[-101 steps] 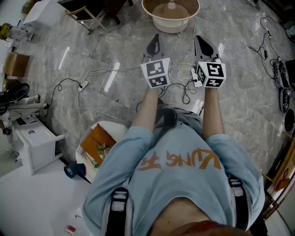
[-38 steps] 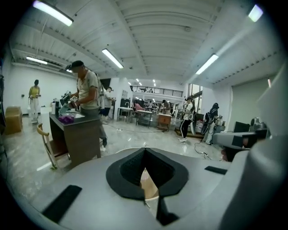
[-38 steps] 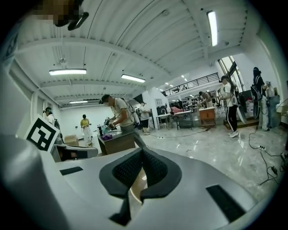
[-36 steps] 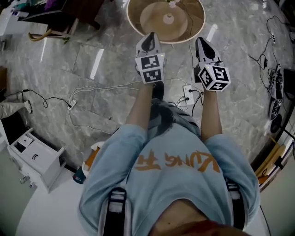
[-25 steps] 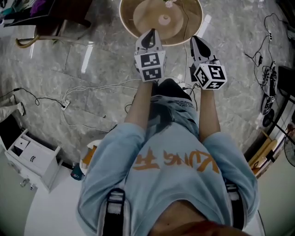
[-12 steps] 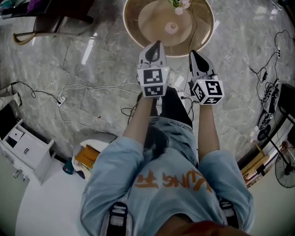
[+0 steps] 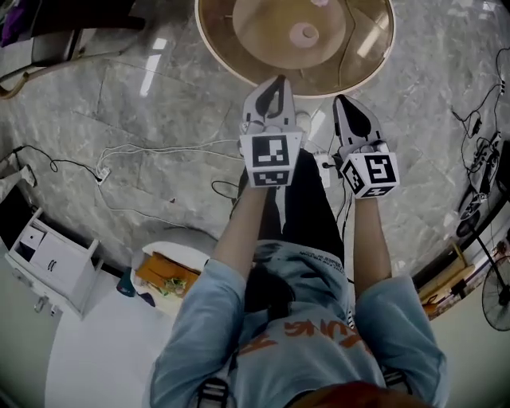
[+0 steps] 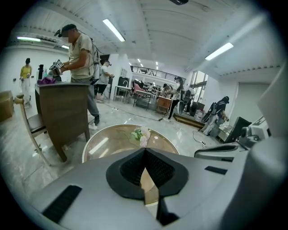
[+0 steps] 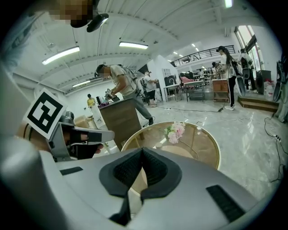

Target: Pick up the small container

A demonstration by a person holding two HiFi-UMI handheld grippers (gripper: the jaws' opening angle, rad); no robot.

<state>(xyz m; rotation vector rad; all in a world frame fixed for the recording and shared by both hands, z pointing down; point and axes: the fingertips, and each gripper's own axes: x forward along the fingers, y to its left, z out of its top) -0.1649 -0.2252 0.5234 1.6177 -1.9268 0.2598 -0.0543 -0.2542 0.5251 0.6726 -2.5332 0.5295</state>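
Container (image 7: 305, 33), probably, sits on table (image 7: 231, 48) beyond closed, empty left tongs (image 7: 276, 80) and right tongs (image 7: 344, 100).

Head view looks steeply down, both gripper views forward, low; all share the round table (image 7: 231, 24)

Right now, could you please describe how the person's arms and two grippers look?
Both the left gripper and the right gripper have grey tapering shells with black ribbed pads. Each carries a white cube printed with black square markers. The person wears a light blue short-sleeved T-shirt with orange lettering; forearms are bare.
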